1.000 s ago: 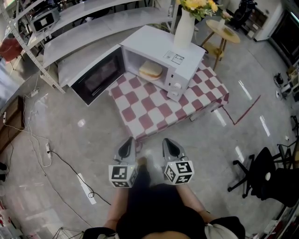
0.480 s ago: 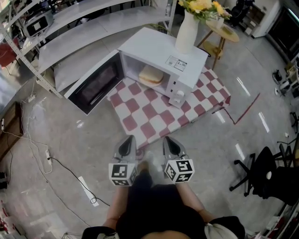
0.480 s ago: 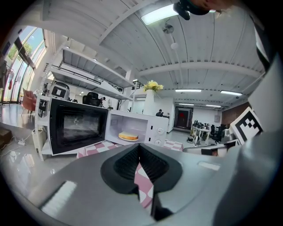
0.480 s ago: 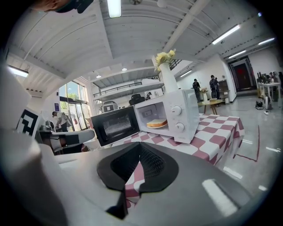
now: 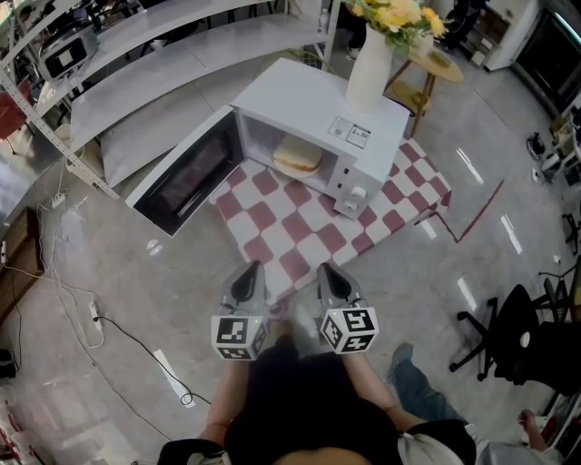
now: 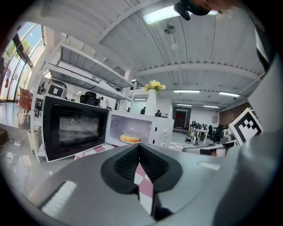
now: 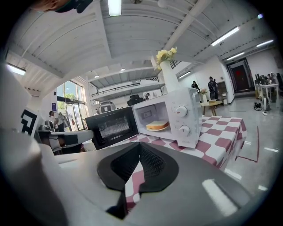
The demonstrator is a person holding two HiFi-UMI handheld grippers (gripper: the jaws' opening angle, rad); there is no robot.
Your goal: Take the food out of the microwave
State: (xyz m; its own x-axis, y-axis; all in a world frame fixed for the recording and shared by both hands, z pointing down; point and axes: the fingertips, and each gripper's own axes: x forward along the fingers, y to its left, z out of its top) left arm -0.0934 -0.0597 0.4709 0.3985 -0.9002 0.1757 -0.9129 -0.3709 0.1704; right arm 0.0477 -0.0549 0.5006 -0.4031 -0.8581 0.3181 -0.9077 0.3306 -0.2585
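The food (image 5: 297, 157) is a pale, thick slice, like bread, with a soft rounded edge. It lies on a flat plate inside the open cavity of the microwave (image 5: 313, 100). The microwave is a white box with smooth walls and two round knobs (image 7: 181, 120) on its front panel. Its door (image 5: 186, 173) has a dark glass and stands fully open to the left in the head view. On the top of the microwave stands a tall white vase (image 5: 370, 74) with yellow flowers (image 5: 397, 13).

The microwave sits on a low counter (image 5: 304, 232) covered with a cloth of red and white squares. The floor (image 5: 136, 272) around it is grey and glossy, and a thin cable lies on it.

Both grippers are well apart from the counter, side by side above the floor, each with a cube of square markers. The left gripper (image 5: 249, 275) has its ribbed black pads pressed together at the tip, with nothing between them. The right gripper (image 5: 328, 275) is the same, closed and empty. Behind the microwave is a round wooden side table (image 5: 438, 62).
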